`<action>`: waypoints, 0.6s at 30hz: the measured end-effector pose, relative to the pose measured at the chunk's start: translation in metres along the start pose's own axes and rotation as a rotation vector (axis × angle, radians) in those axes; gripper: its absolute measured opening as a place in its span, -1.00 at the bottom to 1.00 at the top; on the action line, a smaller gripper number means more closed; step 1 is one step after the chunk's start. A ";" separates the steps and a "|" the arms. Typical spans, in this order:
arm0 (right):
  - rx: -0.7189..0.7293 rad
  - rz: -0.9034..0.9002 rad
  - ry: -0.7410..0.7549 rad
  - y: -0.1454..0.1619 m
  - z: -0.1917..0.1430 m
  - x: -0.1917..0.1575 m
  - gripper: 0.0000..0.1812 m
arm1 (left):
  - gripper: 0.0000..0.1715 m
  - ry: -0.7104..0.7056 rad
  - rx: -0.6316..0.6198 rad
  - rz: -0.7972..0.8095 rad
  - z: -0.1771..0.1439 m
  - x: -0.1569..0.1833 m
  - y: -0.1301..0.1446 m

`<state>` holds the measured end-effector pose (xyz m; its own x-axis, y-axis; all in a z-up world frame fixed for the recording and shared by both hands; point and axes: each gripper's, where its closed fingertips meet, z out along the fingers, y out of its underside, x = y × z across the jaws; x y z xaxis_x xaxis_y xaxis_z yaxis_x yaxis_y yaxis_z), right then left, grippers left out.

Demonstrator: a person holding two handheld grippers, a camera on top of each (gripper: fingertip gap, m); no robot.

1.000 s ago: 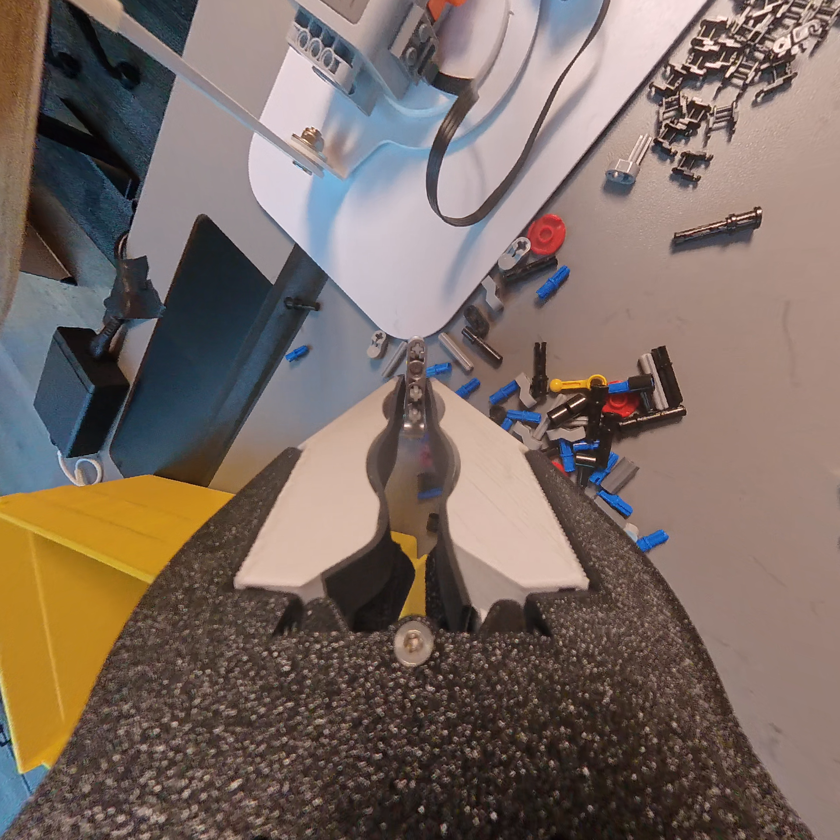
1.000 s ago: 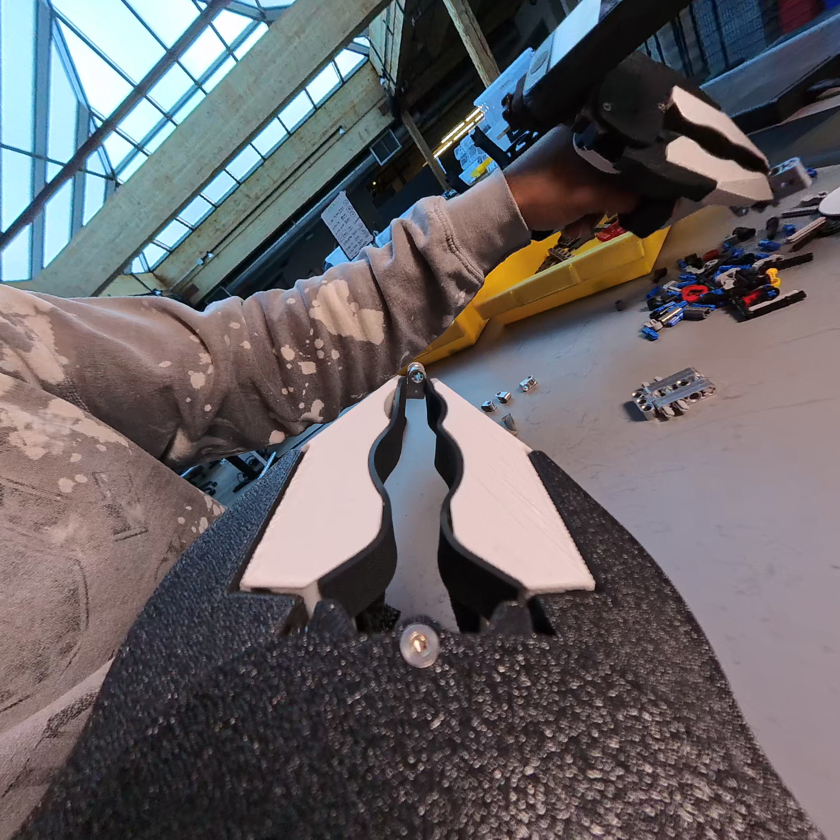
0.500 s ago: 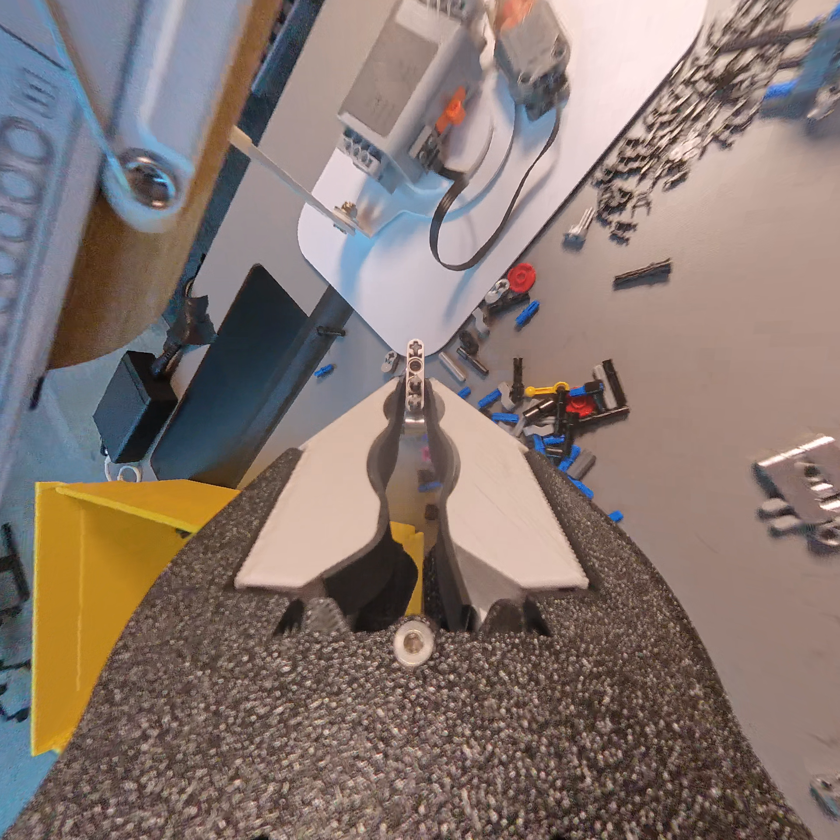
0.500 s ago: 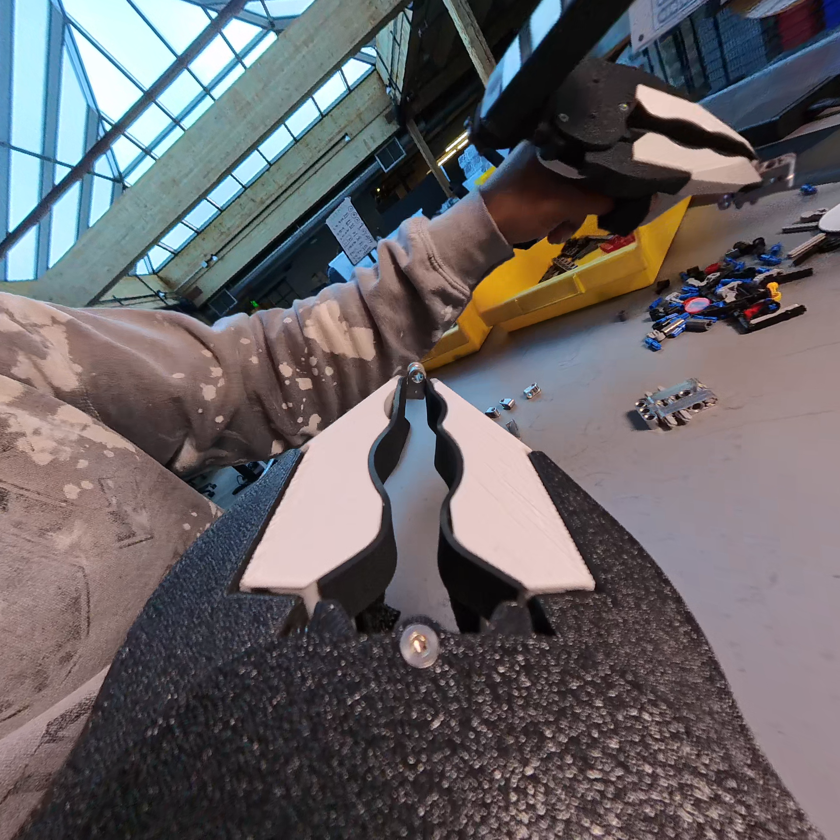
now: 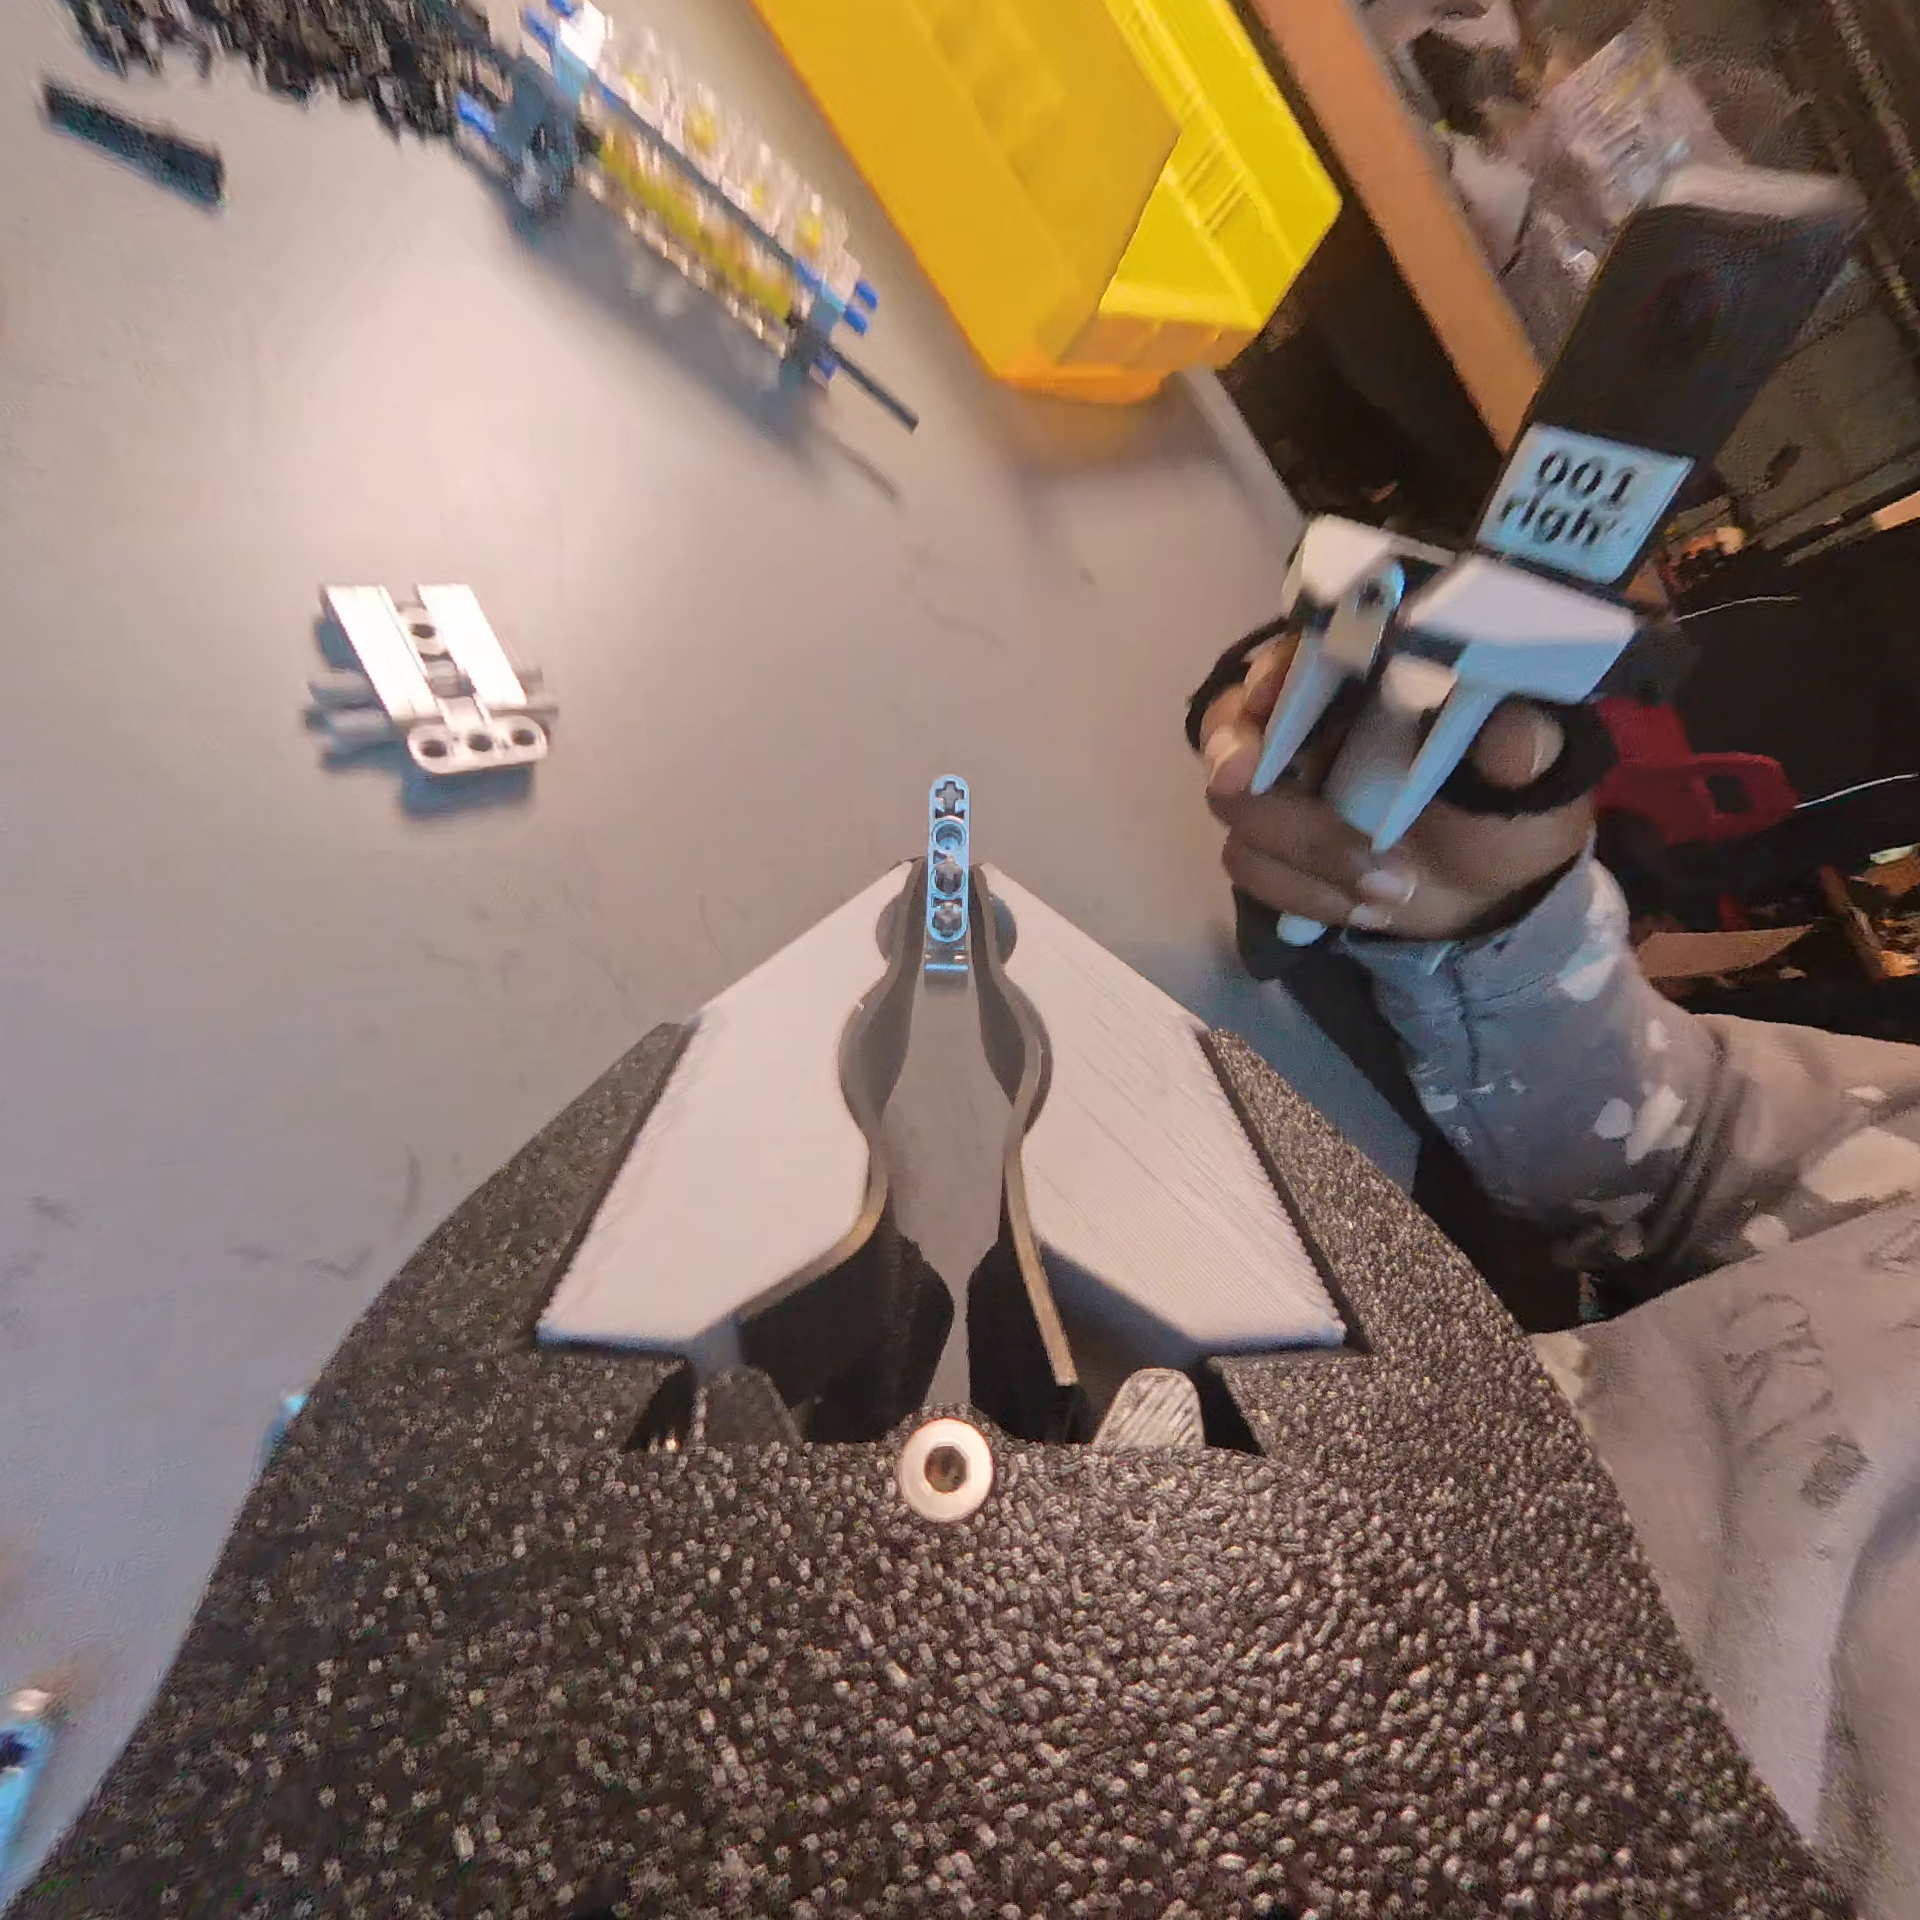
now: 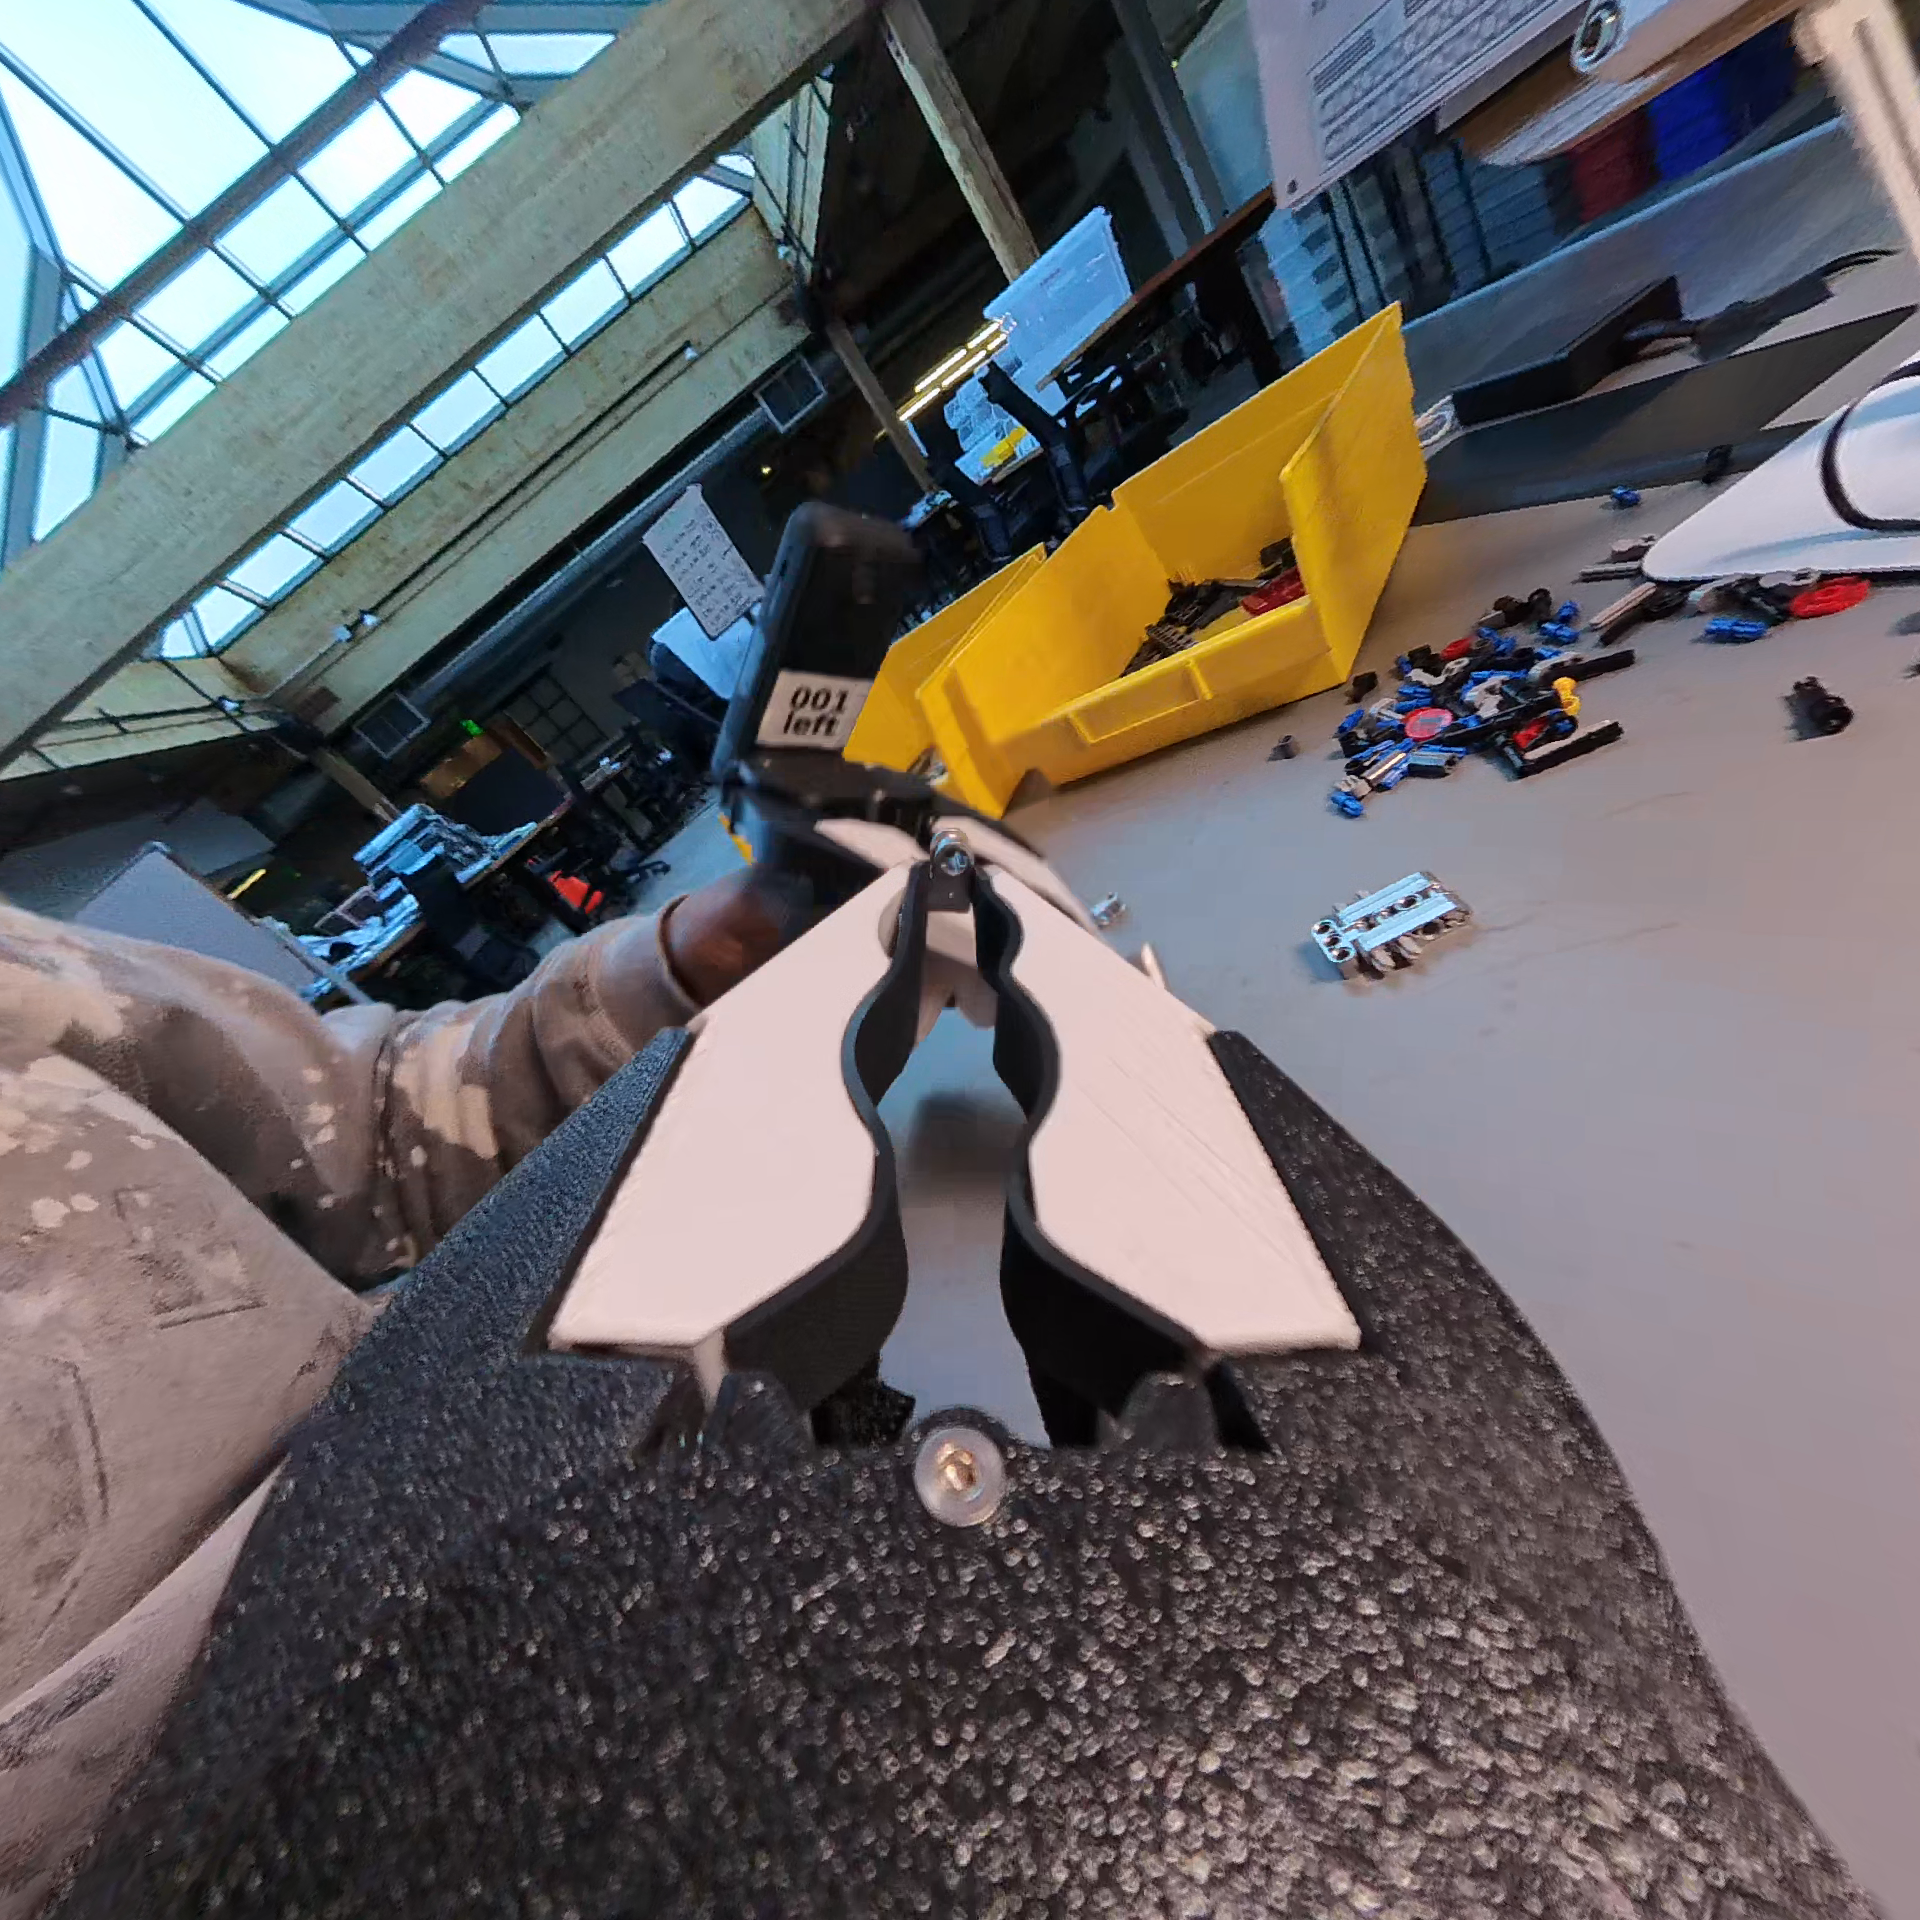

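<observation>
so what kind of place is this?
Probably a shared workshop or makerspace. A grey table strewn with small building-toy parts, a yellow parts bin, rows of other workbenches behind, and a high skylit roof.

Left wrist view looks down over desk [image 5: 312,1039]; right wrist view low, facing across it; both show grey plate assembly [image 5: 431,675] [image 6: 1387,925].

A glazed skylight roof [image 6: 208,239] spans ten to twelve o'clock above pale timber beams [image 6: 499,281]; dim workshop desks [image 6: 499,842] crowd nine o'clock.
</observation>
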<state>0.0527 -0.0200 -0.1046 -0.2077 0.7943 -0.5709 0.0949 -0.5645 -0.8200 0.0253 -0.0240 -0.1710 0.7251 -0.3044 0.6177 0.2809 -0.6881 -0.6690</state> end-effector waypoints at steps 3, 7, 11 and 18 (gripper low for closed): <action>0.013 0.022 0.067 -0.002 -0.005 0.017 -0.93 | -0.93 -0.096 -0.040 0.004 0.008 -0.005 0.031; 0.014 0.056 0.070 0.000 -0.006 0.022 -0.92 | -0.91 -0.187 -0.069 0.073 0.002 -0.011 0.044; -0.020 0.041 0.081 0.007 -0.003 0.024 -0.92 | -0.77 -0.241 -0.131 0.127 -0.011 -0.018 0.053; -0.038 0.033 0.084 0.011 -0.001 0.024 -0.92 | -0.64 -0.269 -0.215 0.345 -0.030 -0.021 0.054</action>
<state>0.0497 -0.0063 -0.1273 -0.1219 0.7925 -0.5975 0.1379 -0.5827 -0.8009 0.0067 -0.0740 -0.2075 0.8978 -0.3772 0.2274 -0.1199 -0.7061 -0.6978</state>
